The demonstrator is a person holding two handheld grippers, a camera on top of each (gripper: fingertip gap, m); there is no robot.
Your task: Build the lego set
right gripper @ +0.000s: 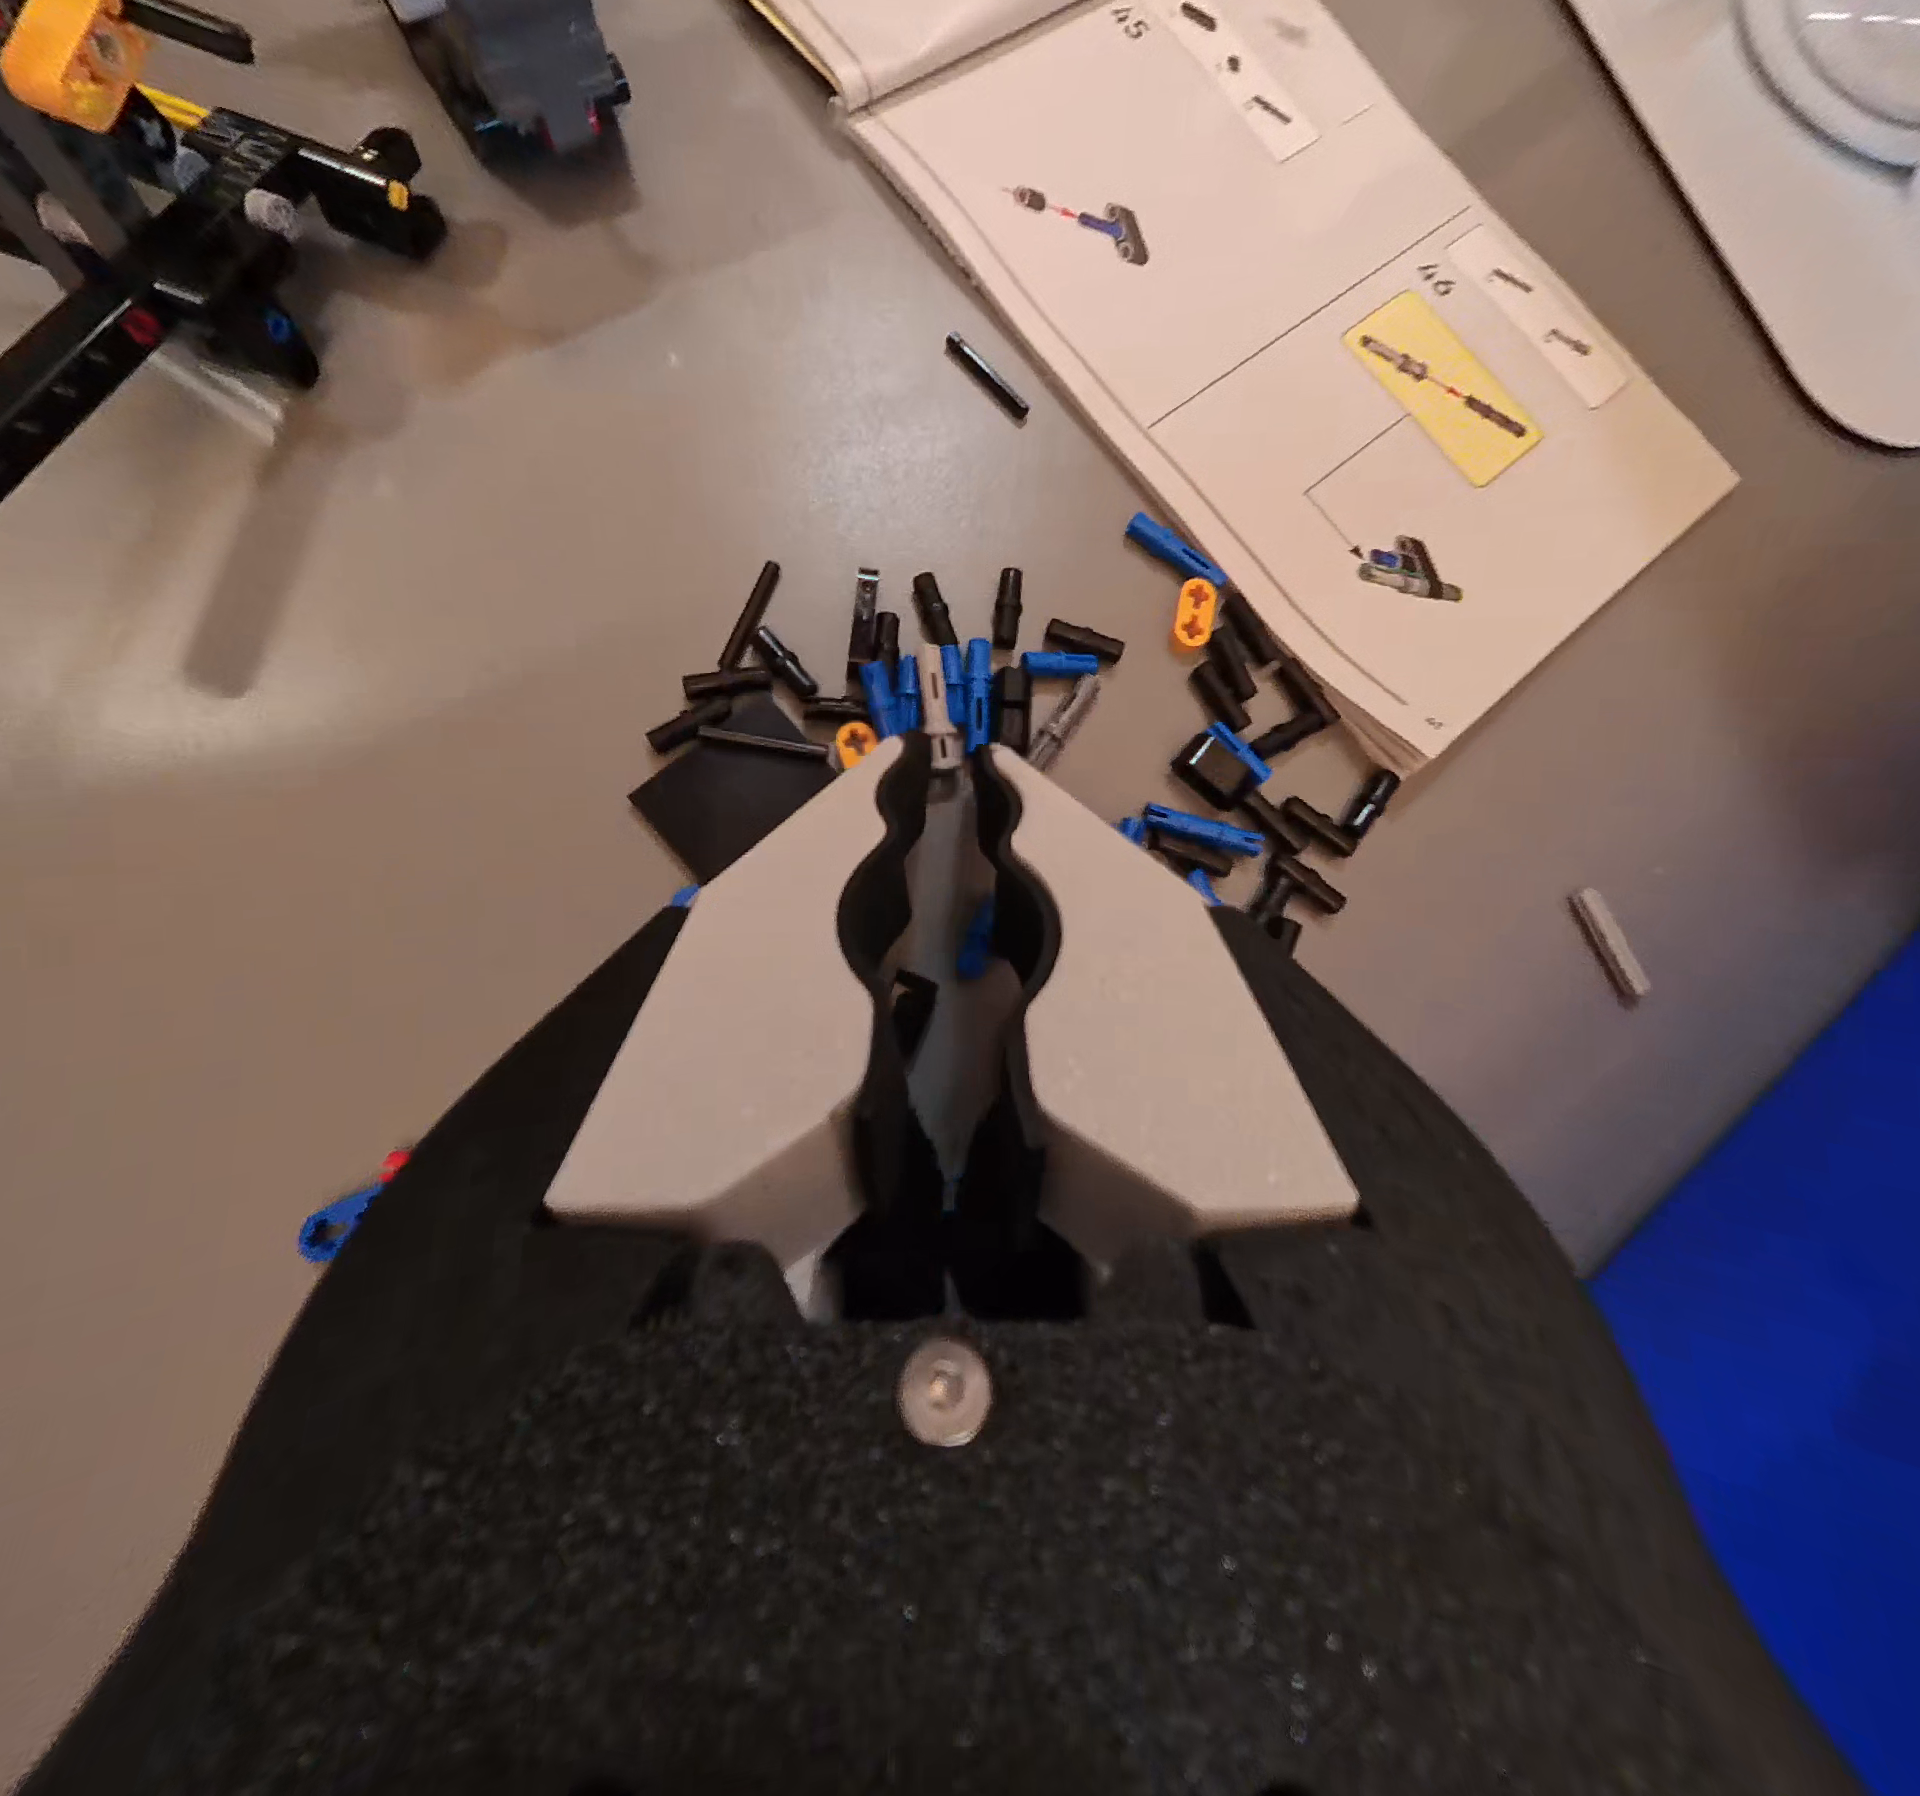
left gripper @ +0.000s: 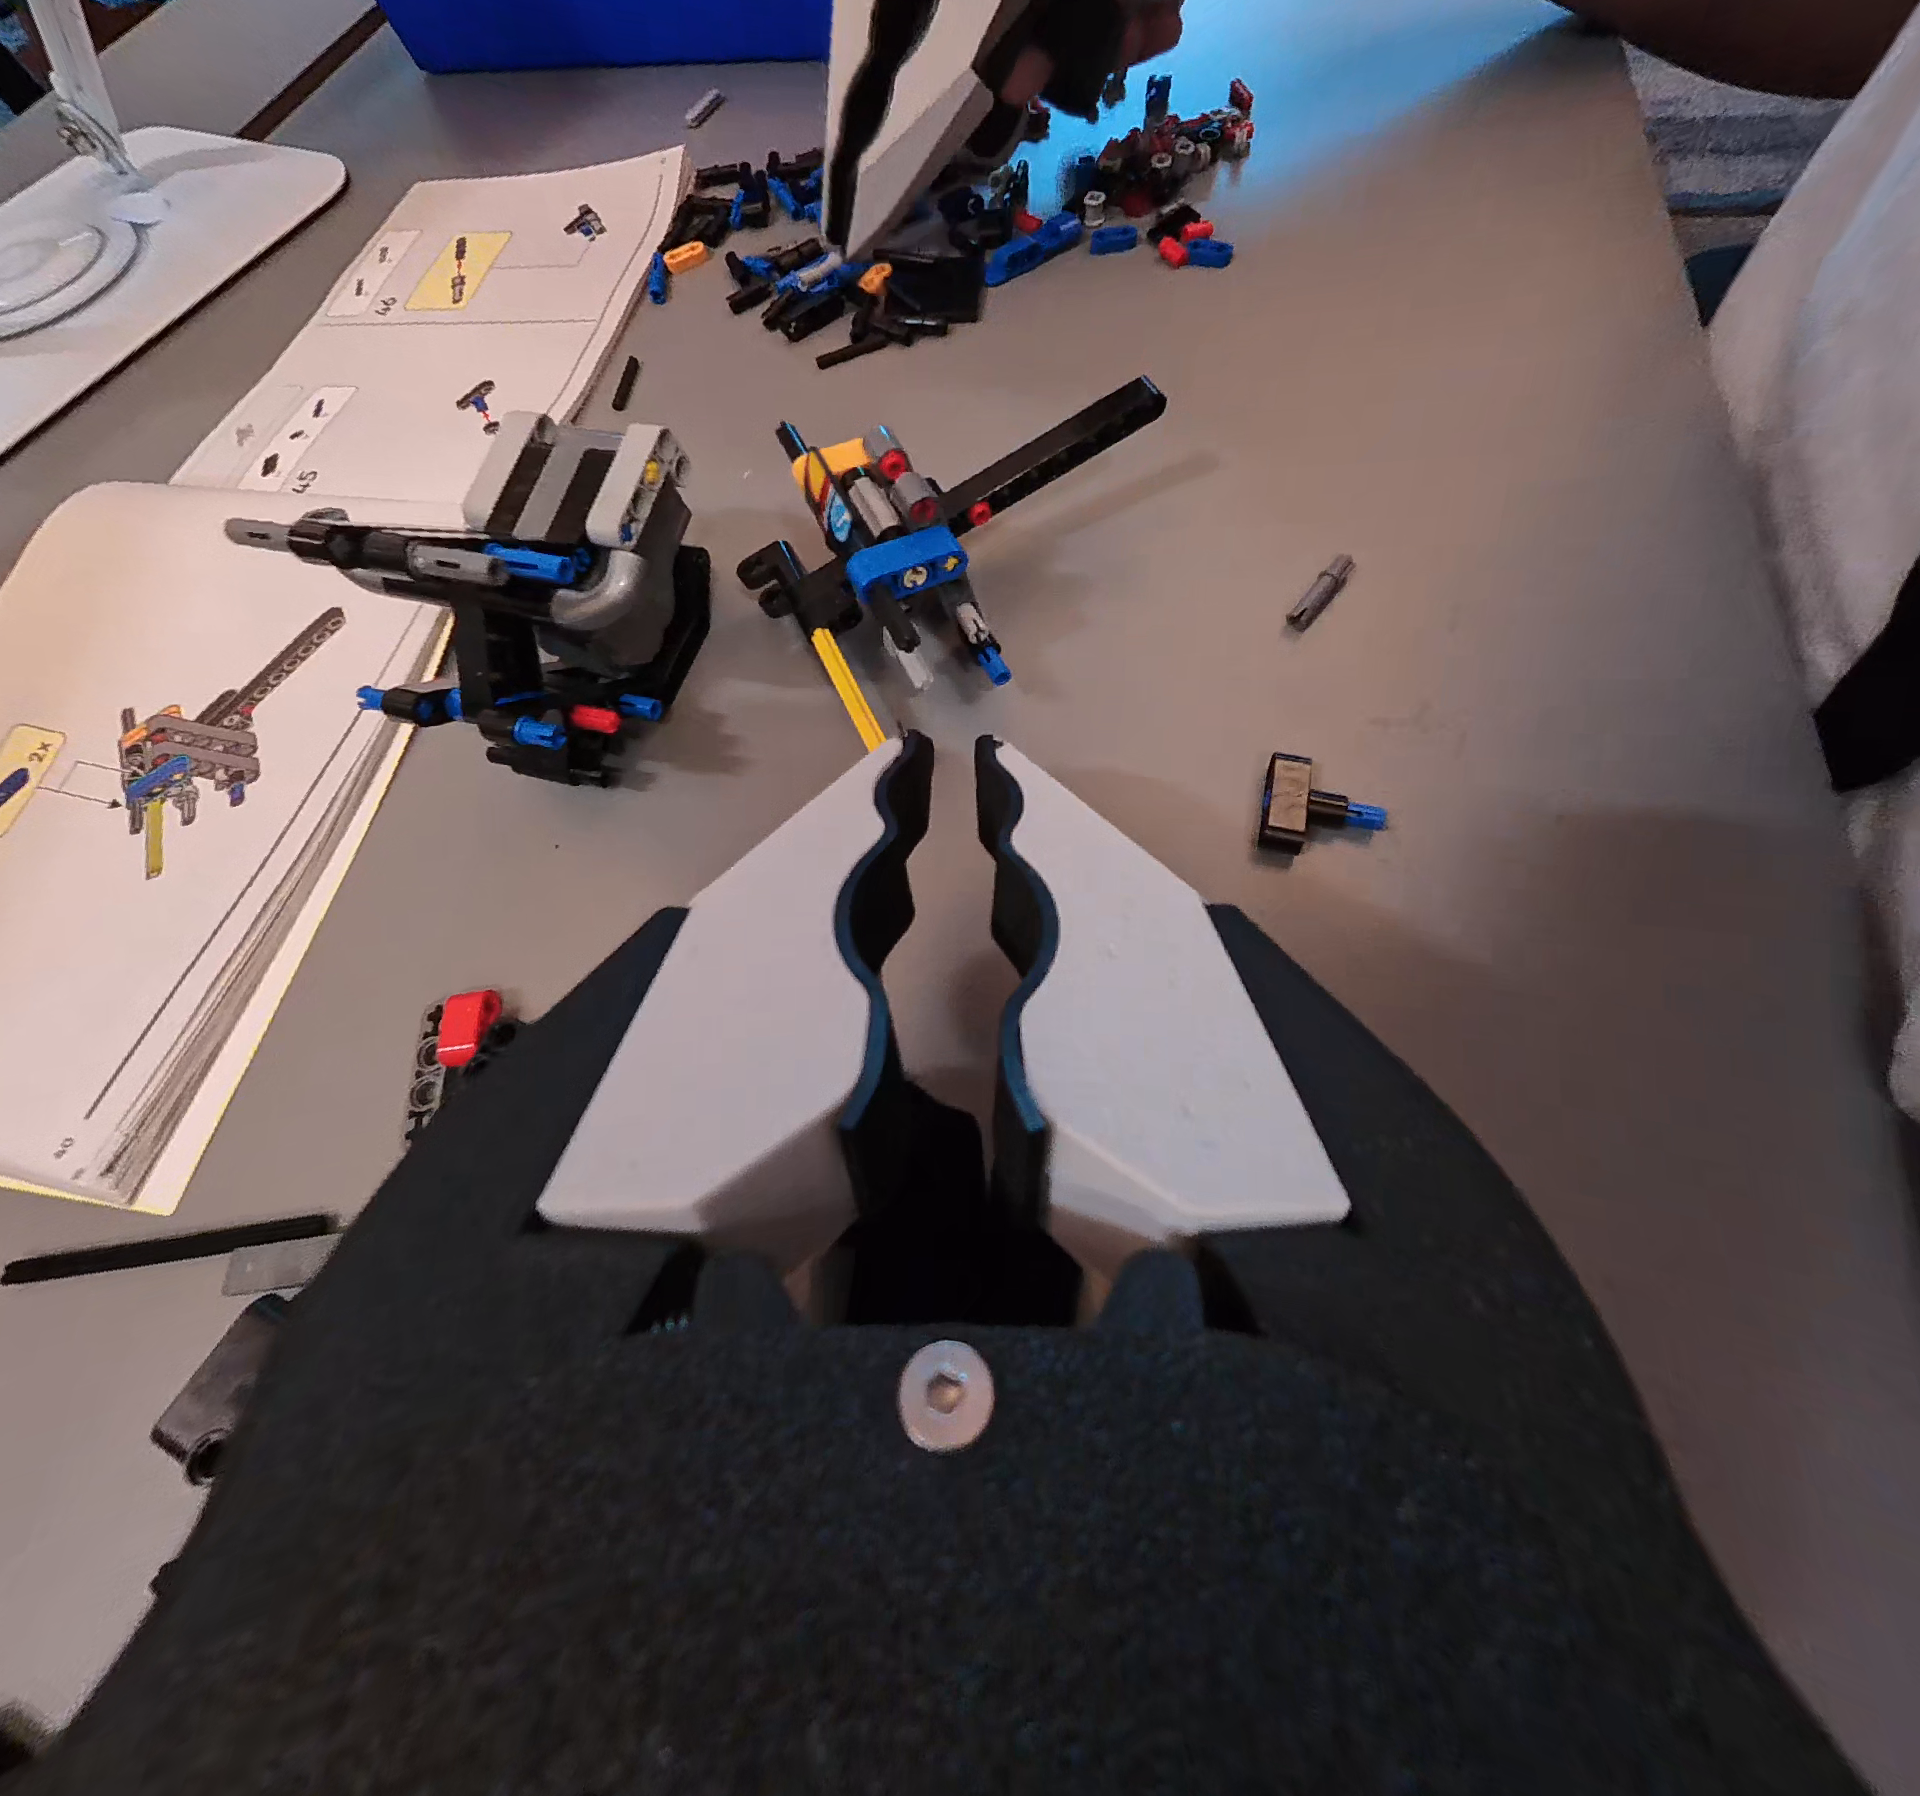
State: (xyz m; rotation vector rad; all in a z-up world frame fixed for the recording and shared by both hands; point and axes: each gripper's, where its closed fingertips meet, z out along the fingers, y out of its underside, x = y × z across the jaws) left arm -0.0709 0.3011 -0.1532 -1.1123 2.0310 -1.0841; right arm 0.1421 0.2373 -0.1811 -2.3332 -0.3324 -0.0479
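Now right claw (right gripper: 943,759) nips grey pin (right gripper: 938,697) amid loose pcs (right gripper: 1226,770).

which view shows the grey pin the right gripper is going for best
The right wrist view: the grey pin sits close up at the right gripper tips, among blue and black pins. The left wrist view shows it small and far off under the gripper.

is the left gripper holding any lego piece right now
No: the left gripper hovers over bare table with nothing between its slightly parted fingers.
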